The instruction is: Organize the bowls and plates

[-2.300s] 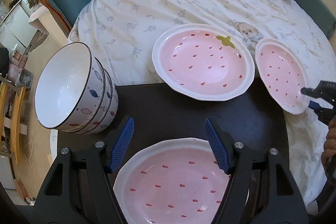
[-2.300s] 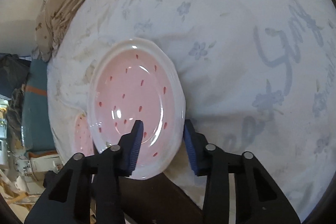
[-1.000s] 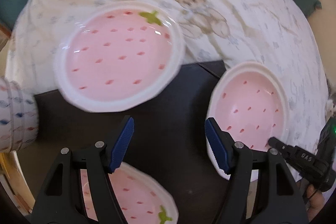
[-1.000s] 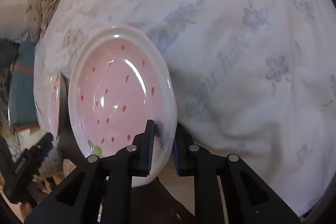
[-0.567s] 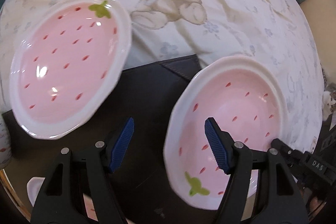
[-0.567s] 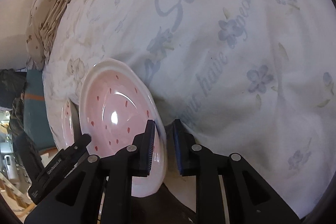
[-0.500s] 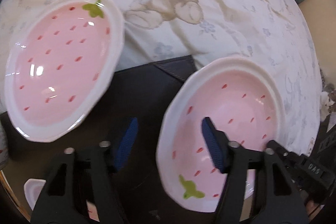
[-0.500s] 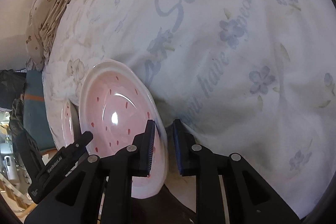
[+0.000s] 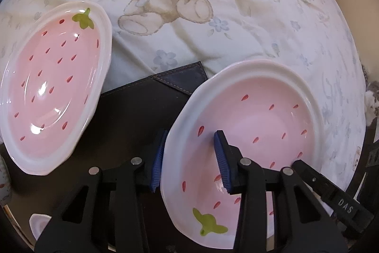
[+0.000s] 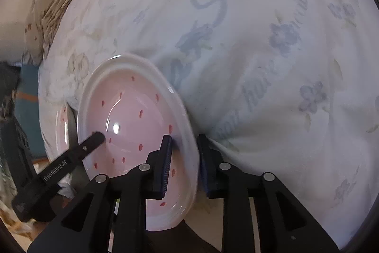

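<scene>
I've got both hand-held grippers, left (image 9: 190,159) and right (image 10: 183,164), pinching opposite rims of one strawberry plate (image 9: 255,115) tilted above the dark surface (image 9: 132,115), so uneven pulling could slip it onto the second plate (image 9: 52,89).

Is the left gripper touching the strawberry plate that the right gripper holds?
Cannot tell. In the left wrist view the left gripper straddles the plate's rim, but no plain contact or gap shows at either pad.
</scene>
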Demonstrator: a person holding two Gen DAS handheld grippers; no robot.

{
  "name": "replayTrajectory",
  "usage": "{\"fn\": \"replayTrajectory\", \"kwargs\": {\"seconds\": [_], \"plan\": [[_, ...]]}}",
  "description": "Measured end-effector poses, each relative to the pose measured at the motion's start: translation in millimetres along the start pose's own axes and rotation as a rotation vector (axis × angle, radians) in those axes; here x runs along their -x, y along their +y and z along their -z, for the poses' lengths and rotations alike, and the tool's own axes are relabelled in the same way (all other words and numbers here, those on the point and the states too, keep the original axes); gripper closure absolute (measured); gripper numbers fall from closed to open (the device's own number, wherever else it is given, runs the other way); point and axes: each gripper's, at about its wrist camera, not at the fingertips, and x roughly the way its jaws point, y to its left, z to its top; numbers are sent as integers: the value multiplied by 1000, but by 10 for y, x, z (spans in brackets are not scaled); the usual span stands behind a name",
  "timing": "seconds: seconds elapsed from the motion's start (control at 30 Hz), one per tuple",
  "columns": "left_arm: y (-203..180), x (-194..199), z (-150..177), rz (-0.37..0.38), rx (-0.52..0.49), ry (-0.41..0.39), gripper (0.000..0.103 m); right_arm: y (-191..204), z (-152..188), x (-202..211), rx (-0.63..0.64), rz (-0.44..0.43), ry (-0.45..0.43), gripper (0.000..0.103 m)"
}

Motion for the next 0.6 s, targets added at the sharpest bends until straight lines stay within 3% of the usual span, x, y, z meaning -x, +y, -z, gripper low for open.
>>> {"fn": "replayTrajectory", "kwargs": {"seconds": [0.13, 0.23, 0.47, 0.6], "plan": [[47, 40, 65, 13, 19, 7, 75, 100, 34, 36, 63, 34, -15, 77], [113, 114, 136, 29, 30, 9, 80, 52, 44, 43, 39, 15, 2, 78], [165, 73, 186, 43, 18, 20, 79, 2, 67, 30, 16, 16, 4, 78], [152, 16, 128, 54, 40, 33, 74, 12, 74, 16, 15, 15, 1, 76]]}}
